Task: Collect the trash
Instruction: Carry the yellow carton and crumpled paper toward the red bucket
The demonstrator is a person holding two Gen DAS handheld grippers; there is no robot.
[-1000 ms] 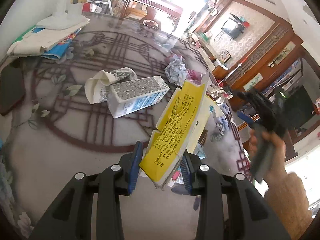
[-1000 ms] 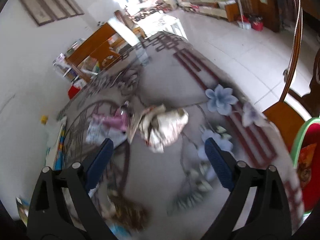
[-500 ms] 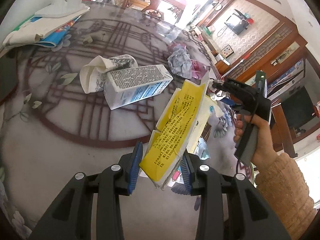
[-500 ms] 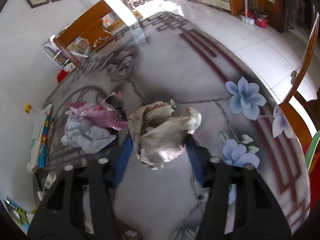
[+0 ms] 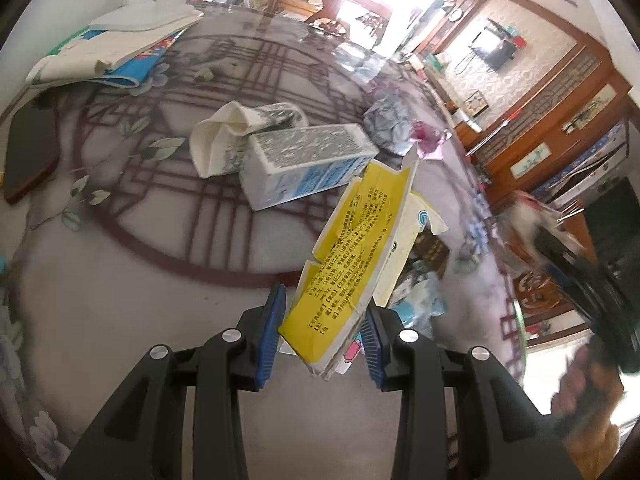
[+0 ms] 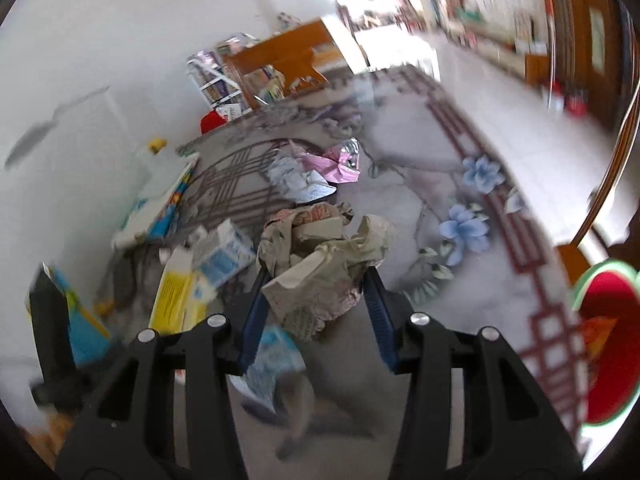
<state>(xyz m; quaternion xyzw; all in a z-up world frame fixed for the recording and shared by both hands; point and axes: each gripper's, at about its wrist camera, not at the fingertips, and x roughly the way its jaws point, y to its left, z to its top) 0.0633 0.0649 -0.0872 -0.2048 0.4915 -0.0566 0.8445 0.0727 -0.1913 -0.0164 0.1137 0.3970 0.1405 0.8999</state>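
Note:
My left gripper point(image 5: 322, 330) is shut on a flattened yellow carton point(image 5: 356, 248) and holds it above the patterned table point(image 5: 120, 280). My right gripper point(image 6: 316, 308) is shut on a crumpled beige paper wad point(image 6: 324, 264) and holds it lifted over the table. It shows blurred at the right of the left wrist view point(image 5: 560, 256). A white and blue milk carton point(image 5: 308, 164) lies on its side mid-table beside a squashed white paper cup point(image 5: 228, 136). A crumpled grey wad point(image 5: 390, 124) and a pink wrapper point(image 5: 428, 140) lie farther back.
A dark red board point(image 5: 28, 152) lies at the table's left edge. Folded papers and a blue booklet point(image 5: 108, 56) sit at the far left. A red bin with a green rim point(image 6: 608, 356) stands off the table's right side. Light blue plastic scraps point(image 6: 272, 364) lie below my right gripper.
My right gripper closed on the beige paper wad and lifted it off the table, swinging toward the near side. My left gripper kept its hold on the yellow carton and hardly moved.

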